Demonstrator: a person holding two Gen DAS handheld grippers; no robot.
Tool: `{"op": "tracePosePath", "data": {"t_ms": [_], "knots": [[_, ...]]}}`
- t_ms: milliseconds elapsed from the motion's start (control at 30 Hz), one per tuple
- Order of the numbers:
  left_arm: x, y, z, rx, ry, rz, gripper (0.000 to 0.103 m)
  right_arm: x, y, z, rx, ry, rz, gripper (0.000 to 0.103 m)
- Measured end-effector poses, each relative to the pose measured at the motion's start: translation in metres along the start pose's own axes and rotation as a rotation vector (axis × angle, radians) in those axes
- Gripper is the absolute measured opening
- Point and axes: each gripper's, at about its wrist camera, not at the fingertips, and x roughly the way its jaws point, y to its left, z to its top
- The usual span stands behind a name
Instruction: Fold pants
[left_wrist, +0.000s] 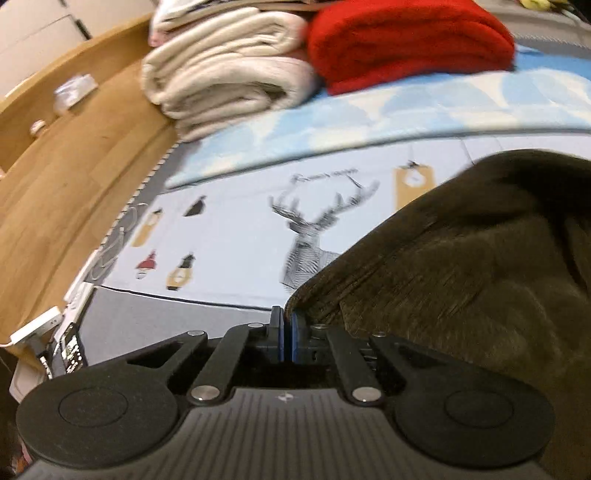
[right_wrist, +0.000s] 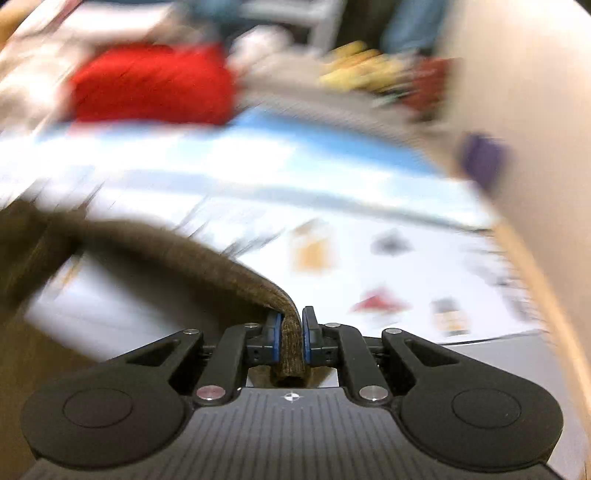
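Note:
The brown corduroy pants (left_wrist: 461, 258) rise from the bed sheet as a raised fold on the right of the left wrist view. One corner of them runs down into my left gripper (left_wrist: 286, 317), whose blue pads are pressed together on that thin edge. In the blurred right wrist view the pants (right_wrist: 184, 247) sweep in from the left. A thick bunch of the cloth sits between the pads of my right gripper (right_wrist: 291, 325), which is shut on it. Both held edges hang above the sheet.
The white sheet with a deer print (left_wrist: 314, 229) lies under the pants, with a light blue cover (left_wrist: 369, 122) behind it. Folded cream blankets (left_wrist: 229, 74) and a folded red blanket (left_wrist: 406, 44) are stacked at the far end. A wooden surface (left_wrist: 74, 166) runs along the left, a beige wall (right_wrist: 524, 92) along the right.

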Motion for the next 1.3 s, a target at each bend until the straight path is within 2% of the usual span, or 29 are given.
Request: {"op": "tracePosePath", "data": {"t_ms": [67,167,267,367,467,567,833,967,1067,1100,1167,1200,1233,1267,1300], "knots": [[-0.001,0.007,0.004,-0.027,-0.028,-0.01,0.004,-0.018,-0.029,0.006,0.052,-0.068,-0.102,0.011],[-0.012,0.004,0.014,-0.02,-0.123,-0.036,0.003,-0.041,-0.079,0.01,0.186,-0.114,-0.211,0.011],[-0.026,-0.016,0.018,0.037,-0.189,-0.021,0.003,-0.046,-0.106,0.016,0.238,-0.113,-0.248,0.011],[-0.022,-0.031,0.024,0.016,-0.186,-0.024,0.003,-0.041,-0.124,0.025,0.282,-0.069,-0.241,0.011],[-0.006,-0.043,0.032,-0.009,-0.169,-0.024,0.003,-0.013,-0.119,0.041,0.281,-0.013,-0.241,0.011],[0.015,-0.054,0.04,-0.038,-0.154,-0.011,0.003,0.018,-0.111,0.043,0.287,0.03,-0.244,0.011],[0.082,-0.072,0.051,-0.042,-0.14,0.002,0.004,0.105,-0.069,0.041,0.28,0.046,-0.262,0.011],[0.115,-0.083,0.051,-0.021,-0.128,-0.031,0.004,0.143,-0.057,0.041,0.284,0.061,-0.273,0.011],[0.139,-0.09,0.053,-0.005,-0.07,-0.089,0.007,0.164,-0.056,0.041,0.309,0.065,-0.257,0.012],[0.145,-0.087,0.055,-0.027,-0.049,-0.112,0.009,0.172,-0.057,0.04,0.323,0.075,-0.24,0.013],[0.152,-0.074,0.059,-0.097,-0.014,-0.17,0.015,0.181,-0.059,0.034,0.356,0.099,-0.235,0.03],[0.153,-0.068,0.062,-0.134,0.005,-0.191,0.019,0.183,-0.061,0.031,0.375,0.108,-0.235,0.035],[0.154,-0.062,0.064,-0.166,0.02,-0.198,0.031,0.183,-0.064,0.027,0.4,0.108,-0.24,0.041],[0.152,-0.057,0.066,-0.194,0.025,-0.194,0.046,0.182,-0.068,0.023,0.422,0.109,-0.252,0.042],[0.147,-0.051,0.068,-0.227,0.015,-0.186,0.052,0.181,-0.071,0.021,0.438,0.113,-0.265,0.042]]}}
